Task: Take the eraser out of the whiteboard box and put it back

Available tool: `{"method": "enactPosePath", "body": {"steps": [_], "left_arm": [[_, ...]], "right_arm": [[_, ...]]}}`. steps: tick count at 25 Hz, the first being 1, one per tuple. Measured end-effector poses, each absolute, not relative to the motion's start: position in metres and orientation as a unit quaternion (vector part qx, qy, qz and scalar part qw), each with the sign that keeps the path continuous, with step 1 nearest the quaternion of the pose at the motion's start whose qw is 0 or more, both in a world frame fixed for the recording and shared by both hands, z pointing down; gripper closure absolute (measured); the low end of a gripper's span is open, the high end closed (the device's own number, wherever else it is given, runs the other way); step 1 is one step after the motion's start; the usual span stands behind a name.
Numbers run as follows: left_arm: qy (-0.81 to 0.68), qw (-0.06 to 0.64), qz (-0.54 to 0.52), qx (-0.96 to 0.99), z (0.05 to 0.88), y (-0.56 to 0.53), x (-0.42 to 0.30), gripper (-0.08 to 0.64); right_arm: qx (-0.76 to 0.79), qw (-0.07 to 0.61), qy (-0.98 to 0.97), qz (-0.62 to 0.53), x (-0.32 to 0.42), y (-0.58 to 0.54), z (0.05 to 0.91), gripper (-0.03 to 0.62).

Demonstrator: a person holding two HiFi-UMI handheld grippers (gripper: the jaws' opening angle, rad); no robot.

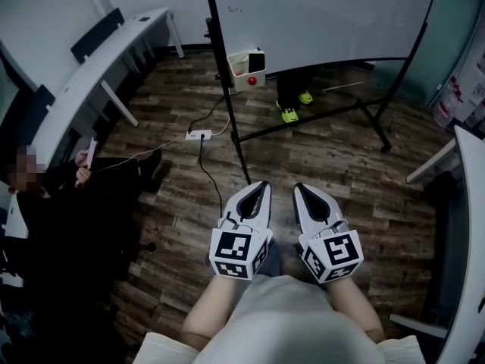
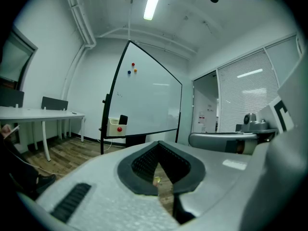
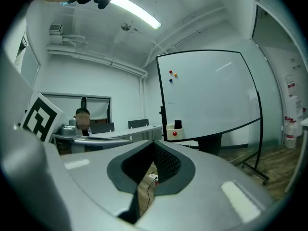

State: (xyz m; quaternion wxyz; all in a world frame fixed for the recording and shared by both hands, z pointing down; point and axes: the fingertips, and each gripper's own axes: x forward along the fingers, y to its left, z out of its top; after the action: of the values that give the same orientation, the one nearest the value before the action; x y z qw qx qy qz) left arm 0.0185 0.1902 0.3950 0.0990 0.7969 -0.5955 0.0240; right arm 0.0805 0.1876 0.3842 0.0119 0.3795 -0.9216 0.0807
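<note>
A cream whiteboard box point(image 1: 241, 71) hangs at the left lower corner of the whiteboard point(image 1: 318, 14). A black eraser point(image 1: 257, 61) stands upright in it, and a red round thing point(image 1: 252, 80) shows on its front. The box point(image 2: 114, 126) and eraser point(image 2: 123, 120) appear far ahead in the left gripper view. They are just as distant in the right gripper view, box point(image 3: 173, 133) and eraser point(image 3: 178, 124). My left gripper point(image 1: 264, 186) and right gripper point(image 1: 298, 188) are side by side, low over the floor, well short of the board. Both are shut with nothing in them, as the left gripper point(image 2: 159, 146) and right gripper point(image 3: 154, 143) also show from their own cameras.
The whiteboard's black stand point(image 1: 236, 131) spreads its feet across the wooden floor. A power strip point(image 1: 198, 135) with trailing cables lies left of it. Someone in yellow-green shoes point(image 1: 289, 114) stands behind the board. A seated person point(image 1: 53, 196) and long desks point(image 1: 91, 67) fill the left side.
</note>
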Motion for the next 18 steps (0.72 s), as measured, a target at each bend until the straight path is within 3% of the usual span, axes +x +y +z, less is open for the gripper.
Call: {"method": "enactPosePath", "body": {"steps": [18], "left_arm": [[-0.593,0.103,0.020,0.798,0.386,0.116,-0.016,0.555]], "right_arm": [[0.379,0.015,-0.922,0.085,0.044,0.115,0.376,0.591]]}}
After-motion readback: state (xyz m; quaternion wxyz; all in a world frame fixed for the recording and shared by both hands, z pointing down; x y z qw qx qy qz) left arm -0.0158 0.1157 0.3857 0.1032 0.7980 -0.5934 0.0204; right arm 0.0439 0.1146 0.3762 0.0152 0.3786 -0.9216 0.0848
